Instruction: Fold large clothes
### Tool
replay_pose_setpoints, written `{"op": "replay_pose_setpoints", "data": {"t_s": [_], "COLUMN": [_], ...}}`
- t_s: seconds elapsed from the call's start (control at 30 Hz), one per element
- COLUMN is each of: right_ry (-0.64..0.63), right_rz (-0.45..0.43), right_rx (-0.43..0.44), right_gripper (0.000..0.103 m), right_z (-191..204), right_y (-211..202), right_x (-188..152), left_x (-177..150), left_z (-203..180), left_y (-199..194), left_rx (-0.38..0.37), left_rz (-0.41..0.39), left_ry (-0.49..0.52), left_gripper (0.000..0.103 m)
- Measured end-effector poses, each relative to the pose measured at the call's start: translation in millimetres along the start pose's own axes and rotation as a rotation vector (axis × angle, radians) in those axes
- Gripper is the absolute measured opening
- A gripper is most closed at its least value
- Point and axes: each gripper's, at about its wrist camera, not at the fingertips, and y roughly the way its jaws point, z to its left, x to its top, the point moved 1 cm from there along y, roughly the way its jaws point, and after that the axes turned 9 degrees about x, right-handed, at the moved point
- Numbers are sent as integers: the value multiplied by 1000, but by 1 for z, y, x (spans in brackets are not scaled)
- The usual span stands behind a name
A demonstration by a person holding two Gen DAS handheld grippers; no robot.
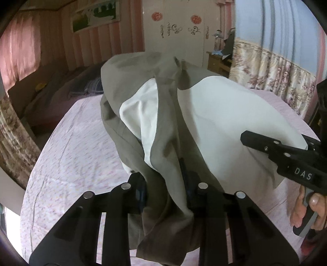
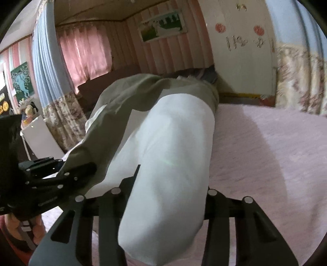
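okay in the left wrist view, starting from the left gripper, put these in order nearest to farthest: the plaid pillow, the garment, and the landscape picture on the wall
From the left gripper:
1. Garment: clamped in it, draped ahead.
2. Plaid pillow: on the bed, upper left.
3. Landscape picture: on the far striped wall, top.

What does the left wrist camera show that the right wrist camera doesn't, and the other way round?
Only the left wrist view shows the left gripper shut on an olive fold of the garment, a plaid pillow at the far end of the bed, and a wooden nightstand.

Only the right wrist view shows the right gripper closed on the garment's white panel, and a pale blue curtain at the left.

Both show the olive-and-white garment lifted off the pink bedspread, the landscape picture on the striped wall, and the other gripper at the frame edge.
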Motion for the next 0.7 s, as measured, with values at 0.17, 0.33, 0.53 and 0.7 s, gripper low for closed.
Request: {"op": "replay_pose_setpoints", "data": {"t_s": [0.17, 0.33, 0.53, 0.7], "right_ry": [-6, -6, -53, -36], "right_rz": [-48, -3, 99, 112], "right_rx": [-107, -182, -133, -152], "right_gripper": [41, 42, 45, 53], "right_z": [-32, -64, -82, -85], "right_y": [-46, -84, -81, -75], "right_x": [-10, -23, -30, -35], "left_x": [10, 5, -12, -15], "left_z": [-58, -111, -127, -104], "left_y": [-8, -13, -4, 13], "left_rx": [-76, -151, -170, -187], "left_rz": [-31, -58, -43, 10], "left_ry": [35, 138, 207, 140], "left_gripper": [26, 28, 44, 80]}}
